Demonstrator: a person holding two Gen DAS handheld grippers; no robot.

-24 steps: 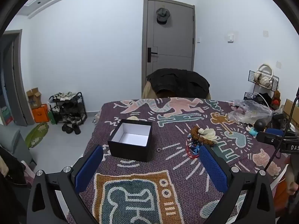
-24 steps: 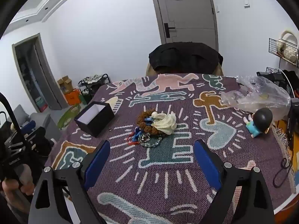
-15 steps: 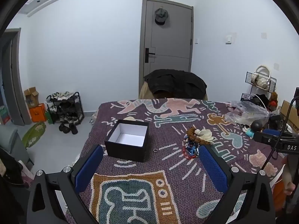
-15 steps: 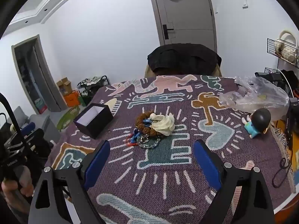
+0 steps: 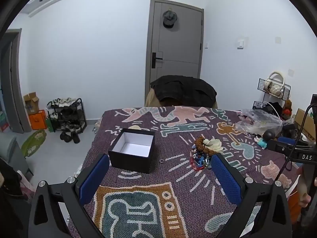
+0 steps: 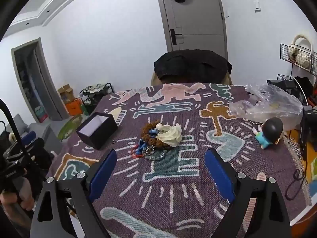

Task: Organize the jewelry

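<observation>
A table covered with a patterned woven cloth (image 6: pixel 178 178) is seen in a white room with a grey door. A pile of jewelry (image 6: pixel 158 140) is lying near the middle of the cloth, and an open black box (image 5: pixel 132 152) is standing well apart on its left. A small ring (image 5: pixel 162 161) is found between the 2. Both the left gripper (image 5: pixel 158 178) and the right gripper (image 6: pixel 160 172) are held wide apart and empty. The pieces are judged light, loose and easily tangled, so 1 strand should be taken at its outer edge. Free cloth is left around the pile.
</observation>
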